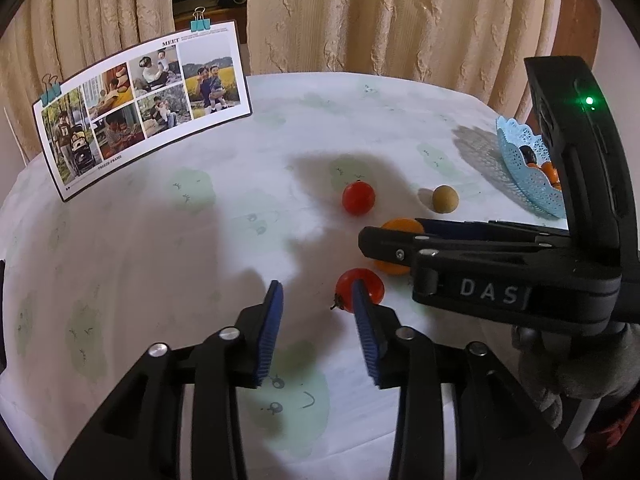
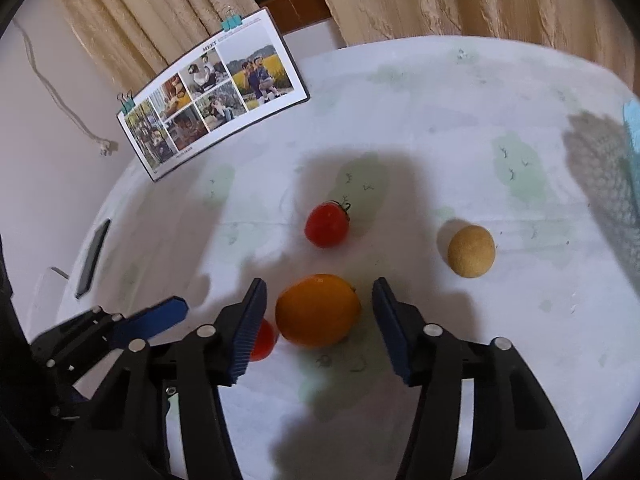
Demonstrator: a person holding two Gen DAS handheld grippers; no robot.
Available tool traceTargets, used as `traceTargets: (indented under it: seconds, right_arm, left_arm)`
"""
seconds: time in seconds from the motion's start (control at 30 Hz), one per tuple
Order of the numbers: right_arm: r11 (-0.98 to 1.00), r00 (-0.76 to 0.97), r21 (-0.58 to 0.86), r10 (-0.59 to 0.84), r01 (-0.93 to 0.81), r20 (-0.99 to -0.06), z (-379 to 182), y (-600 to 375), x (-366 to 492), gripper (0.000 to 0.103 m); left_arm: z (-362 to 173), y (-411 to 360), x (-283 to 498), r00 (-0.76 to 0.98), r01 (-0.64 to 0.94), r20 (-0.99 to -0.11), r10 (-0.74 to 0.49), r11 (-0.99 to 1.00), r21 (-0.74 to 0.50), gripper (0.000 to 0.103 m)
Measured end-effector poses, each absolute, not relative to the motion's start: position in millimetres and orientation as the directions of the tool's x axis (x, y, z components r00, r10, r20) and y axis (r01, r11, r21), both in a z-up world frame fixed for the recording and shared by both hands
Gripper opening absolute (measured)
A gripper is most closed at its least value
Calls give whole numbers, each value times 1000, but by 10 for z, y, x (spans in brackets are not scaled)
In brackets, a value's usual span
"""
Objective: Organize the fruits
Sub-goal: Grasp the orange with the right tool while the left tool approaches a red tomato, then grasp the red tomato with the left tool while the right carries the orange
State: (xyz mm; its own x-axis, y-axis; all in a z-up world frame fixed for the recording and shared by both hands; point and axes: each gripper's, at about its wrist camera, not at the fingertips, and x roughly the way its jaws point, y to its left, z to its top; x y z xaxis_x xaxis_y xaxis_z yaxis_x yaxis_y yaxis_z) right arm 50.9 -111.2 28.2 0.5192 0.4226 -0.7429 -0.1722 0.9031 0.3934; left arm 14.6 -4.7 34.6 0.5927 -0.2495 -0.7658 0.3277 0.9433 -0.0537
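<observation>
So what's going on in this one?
A person is sorting fruit on a table with two handheld tools. The right tool is open around the orange fruit, not yet closed on it. The left tool is open beside a red tomato. Another tomato and a tan fruit remain loose; the blue basket already holds some.

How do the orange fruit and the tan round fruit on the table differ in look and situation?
The orange fruit is bright orange, smooth and glossy; the tan fruit is dull, matte yellowish brown. The orange fruit looks clearly larger than the tan fruit. The orange fruit lies between the open jaws of the right gripper, beside a red tomato; the tan fruit lies apart, with no gripper around it. Both are roundish and rest on the tablecloth.
</observation>
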Motion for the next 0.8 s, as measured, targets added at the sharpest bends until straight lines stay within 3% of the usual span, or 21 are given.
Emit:
traceTargets:
  seconds: [0.2,0.53,0.6,0.8]
  right_arm:
    - [907,539,389,410,-160,-736,296,-1231,409,43]
    - [915,641,397,351,-79,-682,483,-1660,230,43]
    - [915,655,397,346,-76,-672,509,-1691,195,43]
    - [913,675,403,336,-63,-657,527,-1767,122,43]
  left_arm:
    - [338,-79,148,586,345,-761,-278,935,-75,53]
    - [187,-303,212,548,373,-787,-285,925,-75,53]
    - [155,-332,242,545,367,-793,-271,928,-64,51]
    - [142,-369,273,556,362,-794,-248,932,-38,32]
